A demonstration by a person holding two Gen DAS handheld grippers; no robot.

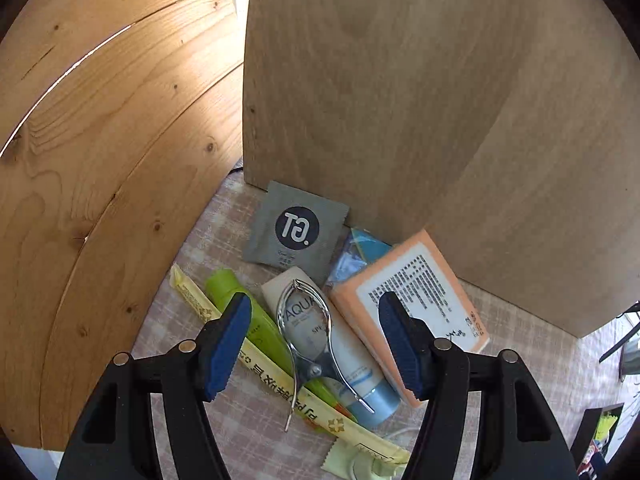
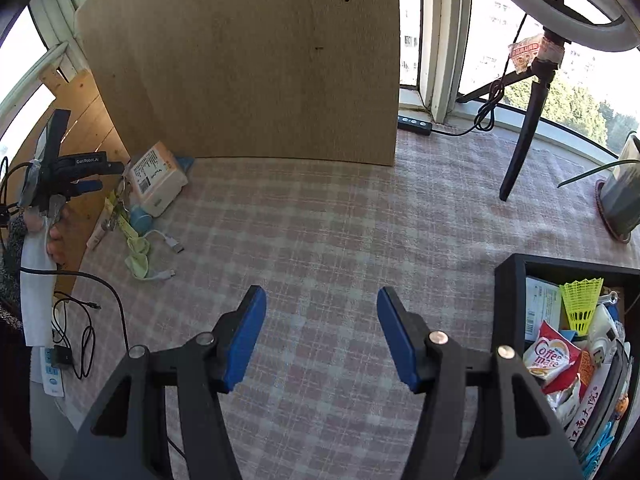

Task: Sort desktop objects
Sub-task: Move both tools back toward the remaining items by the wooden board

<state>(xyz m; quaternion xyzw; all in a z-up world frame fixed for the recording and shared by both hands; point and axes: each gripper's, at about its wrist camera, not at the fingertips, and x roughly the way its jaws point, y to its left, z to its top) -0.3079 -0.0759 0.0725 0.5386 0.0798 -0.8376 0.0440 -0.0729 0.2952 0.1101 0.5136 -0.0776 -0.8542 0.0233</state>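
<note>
My left gripper [image 1: 316,344] is open and hovers over a pile in the corner: a metal clip [image 1: 310,344] lying on a white AQUA tube [image 1: 352,364], a green tube [image 1: 240,300], a yellow sachet stick [image 1: 256,368], a grey GT sachet [image 1: 294,228] and an orange box [image 1: 420,300]. The clip lies between the jaws. My right gripper [image 2: 320,332] is open and empty above the checked tablecloth [image 2: 320,220]. The left gripper [image 2: 80,172] and the pile with the orange box [image 2: 156,178] show at the left of the right wrist view.
A black bin [image 2: 508,280] at the right holds several items, among them a Coffee-mate packet [image 2: 550,356] and a yellow shuttlecock [image 2: 580,304]. A wooden board [image 2: 248,60] stands at the back. A tripod [image 2: 524,132], a plant pot [image 2: 620,196] and cables [image 2: 88,312] lie around.
</note>
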